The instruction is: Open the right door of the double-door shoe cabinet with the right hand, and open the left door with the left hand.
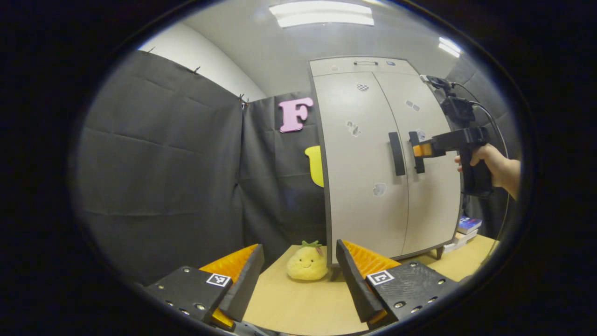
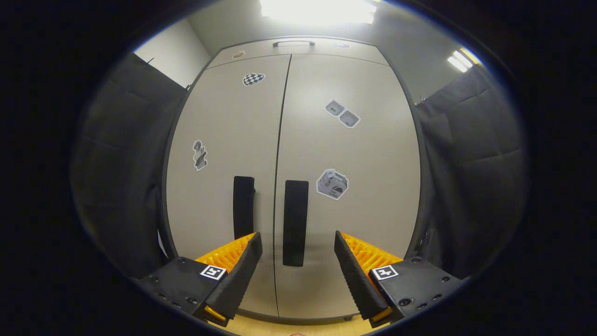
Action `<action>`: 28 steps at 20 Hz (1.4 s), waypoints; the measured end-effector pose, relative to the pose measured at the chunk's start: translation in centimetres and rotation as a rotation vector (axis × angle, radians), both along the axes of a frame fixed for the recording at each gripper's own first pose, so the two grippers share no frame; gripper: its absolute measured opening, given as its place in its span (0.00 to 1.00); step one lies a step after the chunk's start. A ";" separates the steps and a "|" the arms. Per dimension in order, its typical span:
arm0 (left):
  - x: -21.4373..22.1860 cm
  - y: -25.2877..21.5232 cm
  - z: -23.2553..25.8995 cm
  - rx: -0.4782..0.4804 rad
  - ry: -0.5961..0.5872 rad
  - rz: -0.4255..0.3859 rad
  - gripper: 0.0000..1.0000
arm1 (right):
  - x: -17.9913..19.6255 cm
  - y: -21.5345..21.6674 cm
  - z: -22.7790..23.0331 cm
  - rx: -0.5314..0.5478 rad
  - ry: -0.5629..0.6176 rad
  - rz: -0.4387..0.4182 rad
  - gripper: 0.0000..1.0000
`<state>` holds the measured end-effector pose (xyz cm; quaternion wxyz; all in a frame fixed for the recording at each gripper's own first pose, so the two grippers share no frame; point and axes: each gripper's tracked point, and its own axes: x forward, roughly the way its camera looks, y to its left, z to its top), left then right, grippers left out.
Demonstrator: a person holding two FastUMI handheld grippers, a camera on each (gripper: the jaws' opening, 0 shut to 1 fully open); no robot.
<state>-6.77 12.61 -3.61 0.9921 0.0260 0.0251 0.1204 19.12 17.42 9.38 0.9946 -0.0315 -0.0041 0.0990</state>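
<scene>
The beige double-door shoe cabinet (image 1: 359, 186) stands on the table with both doors shut. In the right gripper view its left door (image 2: 224, 140) carries a black handle (image 2: 243, 206) and its right door (image 2: 354, 154) a black handle (image 2: 295, 222). My right gripper (image 2: 297, 261) is open and close to the cabinet front, one finger on each side of the right handle. The left gripper view shows that right gripper (image 1: 419, 150) held by a hand (image 1: 494, 163), its tip at the right handle (image 1: 416, 151). My left gripper (image 1: 298, 275) is open and empty, well back from the cabinet.
A yellow plush toy (image 1: 306, 262) sits on the wooden table (image 1: 303, 308) by the cabinet's left front corner. A stack of books (image 1: 466, 228) lies to the cabinet's right. Black cloth walls (image 1: 163, 177) close in the booth on the left and behind.
</scene>
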 end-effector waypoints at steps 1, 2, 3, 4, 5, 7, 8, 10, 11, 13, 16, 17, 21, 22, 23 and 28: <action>-0.1 0.1 -0.1 0.001 0.004 0.002 0.90 | 0.2 0.1 0.1 0.004 -0.002 -0.001 0.98; -0.3 0.2 -0.2 0.002 0.008 0.006 0.91 | 0.7 0.2 0.2 0.006 -0.002 -0.006 0.98; -0.4 0.4 -0.2 0.002 0.011 0.010 0.91 | 1.2 0.4 0.3 0.006 0.000 -0.009 0.98; -0.5 0.6 -0.3 0.003 0.013 0.014 0.91 | 1.6 0.5 0.3 0.006 0.004 -0.010 0.98; -0.6 0.8 -0.3 0.003 0.014 0.020 0.90 | 2.1 0.7 0.2 0.007 0.017 -0.012 0.97; -0.8 1.1 -0.5 0.002 0.019 0.031 0.89 | 3.2 1.0 -0.1 0.012 0.043 -0.009 0.97; -0.8 1.3 -0.6 0.002 0.023 0.036 0.89 | 3.7 0.9 -0.3 0.014 0.055 -0.019 0.96; -1.0 1.7 -0.7 0.002 0.030 0.046 0.89 | 4.5 1.0 -0.6 0.025 0.078 -0.023 0.93; -1.0 1.8 -0.6 0.002 0.031 0.049 0.89 | 4.8 0.9 -0.6 0.031 0.081 -0.030 0.84; -1.1 1.9 -0.5 0.005 0.031 0.052 0.89 | 5.0 1.0 -0.5 0.037 0.082 -0.032 0.67; -1.2 2.2 -0.3 0.014 0.027 0.055 0.90 | 5.4 1.3 -0.5 0.042 0.095 -0.031 0.72; -1.2 2.3 -0.2 0.015 0.026 0.055 0.90 | 5.3 1.3 -0.3 0.051 0.103 -0.038 0.53; -1.3 2.3 -0.2 0.018 0.027 0.047 0.91 | 5.8 1.5 -2.0 0.060 0.205 -0.057 0.45; -1.2 2.3 -0.2 0.023 0.028 0.045 0.91 | 6.4 1.6 -1.7 0.069 0.189 -0.058 0.45; -1.1 2.4 -0.1 0.029 0.028 0.043 0.90 | 5.9 1.5 -1.8 0.055 0.191 -0.051 0.32; -0.8 2.0 0.1 0.030 0.024 0.020 0.91 | 4.9 1.5 -1.7 0.000 0.189 -0.017 0.14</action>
